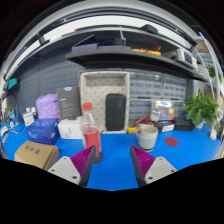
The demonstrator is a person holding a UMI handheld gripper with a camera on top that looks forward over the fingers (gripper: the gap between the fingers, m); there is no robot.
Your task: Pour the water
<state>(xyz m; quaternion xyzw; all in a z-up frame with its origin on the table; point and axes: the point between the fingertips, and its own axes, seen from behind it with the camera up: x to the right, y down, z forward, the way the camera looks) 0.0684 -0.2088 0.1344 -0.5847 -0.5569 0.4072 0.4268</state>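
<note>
A clear plastic bottle [91, 135] with an orange cap and reddish lower part is standing upright on the blue counter [115, 165], just ahead of the left finger's magenta pad [83, 160], with a small metal cup [148, 137] being seen beyond the right finger. The gripper [114, 163] is being held wide open, gripping nothing. If an off-centre approach is being made, the tall, light bottle is judged likely to be tipped or pushed aside.

Bright, even light, seemingly from overhead; shadows are soft. Strong fisheye bending curves the shelf [125, 48] at upper centre, and detail softens toward the frame's edges.
</note>
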